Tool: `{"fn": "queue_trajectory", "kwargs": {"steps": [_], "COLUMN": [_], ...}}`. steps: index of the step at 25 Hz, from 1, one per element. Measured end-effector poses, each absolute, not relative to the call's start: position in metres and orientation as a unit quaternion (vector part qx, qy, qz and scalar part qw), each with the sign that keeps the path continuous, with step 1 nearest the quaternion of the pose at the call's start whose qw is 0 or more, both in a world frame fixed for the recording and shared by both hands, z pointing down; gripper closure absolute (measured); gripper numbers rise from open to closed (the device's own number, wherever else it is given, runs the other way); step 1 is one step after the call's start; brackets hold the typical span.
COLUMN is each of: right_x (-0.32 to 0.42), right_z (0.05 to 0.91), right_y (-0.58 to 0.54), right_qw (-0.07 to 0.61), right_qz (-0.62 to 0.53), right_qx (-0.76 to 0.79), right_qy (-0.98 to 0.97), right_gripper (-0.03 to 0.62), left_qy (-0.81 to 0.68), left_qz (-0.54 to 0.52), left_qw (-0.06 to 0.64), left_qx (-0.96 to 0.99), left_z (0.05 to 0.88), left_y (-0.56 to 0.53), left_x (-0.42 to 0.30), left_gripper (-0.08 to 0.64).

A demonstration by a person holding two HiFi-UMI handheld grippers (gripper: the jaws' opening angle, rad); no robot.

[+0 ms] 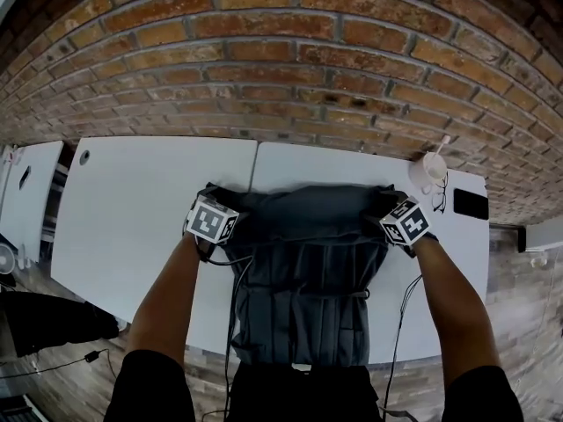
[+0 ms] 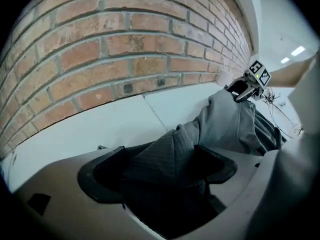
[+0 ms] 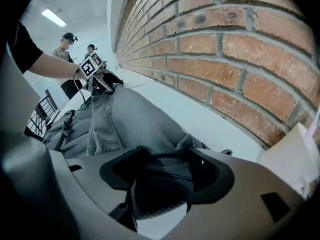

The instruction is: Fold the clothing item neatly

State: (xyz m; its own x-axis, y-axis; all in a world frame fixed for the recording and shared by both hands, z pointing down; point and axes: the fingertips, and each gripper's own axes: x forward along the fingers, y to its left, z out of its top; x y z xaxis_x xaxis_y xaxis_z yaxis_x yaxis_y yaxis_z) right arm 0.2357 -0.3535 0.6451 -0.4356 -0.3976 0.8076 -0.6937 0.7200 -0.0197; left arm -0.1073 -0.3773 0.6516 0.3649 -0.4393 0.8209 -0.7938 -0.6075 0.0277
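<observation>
A dark grey garment (image 1: 303, 271) lies on the white table (image 1: 132, 209), its near end hanging over the front edge. My left gripper (image 1: 211, 193) is at the garment's far left corner and my right gripper (image 1: 393, 196) at the far right corner. In the left gripper view the jaws (image 2: 160, 169) stand wide with a peaked fold of the cloth (image 2: 220, 124) lying loose between them; the right gripper (image 2: 247, 86) shows beyond. In the right gripper view the jaws (image 3: 167, 171) also stand wide around a bunched cloth corner (image 3: 125, 114), with the left gripper (image 3: 102, 81) opposite.
A brick wall (image 1: 290, 69) runs just behind the table. At the table's far right stand a white cup (image 1: 431, 167), glasses (image 1: 440, 196) and a black phone (image 1: 471, 204). Cables (image 1: 400, 315) hang off the front edge. Two people (image 3: 65, 46) stand in the distance.
</observation>
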Motion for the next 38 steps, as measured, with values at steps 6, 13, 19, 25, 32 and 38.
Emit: {"fn": "queue_trajectory", "kwargs": {"steps": [6,13,19,25,32,38], "right_x": [0.222,0.233,0.226,0.222,0.236,0.234], "right_z": [0.570,0.529,0.544,0.542,0.549,0.576], "right_y": [-0.328,-0.218,-0.145,-0.091,-0.016,0.055], "right_qw": [0.309,0.215,0.187,0.191,0.220,0.195], "right_qz": [0.132,0.141,0.195,0.201,0.195,0.245], "right_qx": [0.355,0.345,0.344,0.376,0.457,0.497], "right_qy": [-0.872,-0.903,-0.899,-0.884,-0.840,-0.809], "right_gripper": [0.324,0.592,0.592,0.592,0.592,0.591], "left_qy": [-0.450,-0.572,-0.581,-0.527,-0.472,-0.393], "left_qz": [0.407,0.385,0.381,0.362,0.319,0.334], "left_qw": [0.090,0.066,0.167,0.168,0.142,0.169], "left_qx": [0.790,0.722,0.699,0.751,0.809,0.840], "left_z": [0.590,0.533,0.548,0.545,0.545,0.592], "left_y": [-0.358,-0.248,-0.141,-0.071,0.003,0.057], "left_x": [-0.112,-0.162,-0.173,-0.153,-0.140,-0.120], "left_gripper": [0.130,0.511,0.561,0.561,0.560,0.432]}}
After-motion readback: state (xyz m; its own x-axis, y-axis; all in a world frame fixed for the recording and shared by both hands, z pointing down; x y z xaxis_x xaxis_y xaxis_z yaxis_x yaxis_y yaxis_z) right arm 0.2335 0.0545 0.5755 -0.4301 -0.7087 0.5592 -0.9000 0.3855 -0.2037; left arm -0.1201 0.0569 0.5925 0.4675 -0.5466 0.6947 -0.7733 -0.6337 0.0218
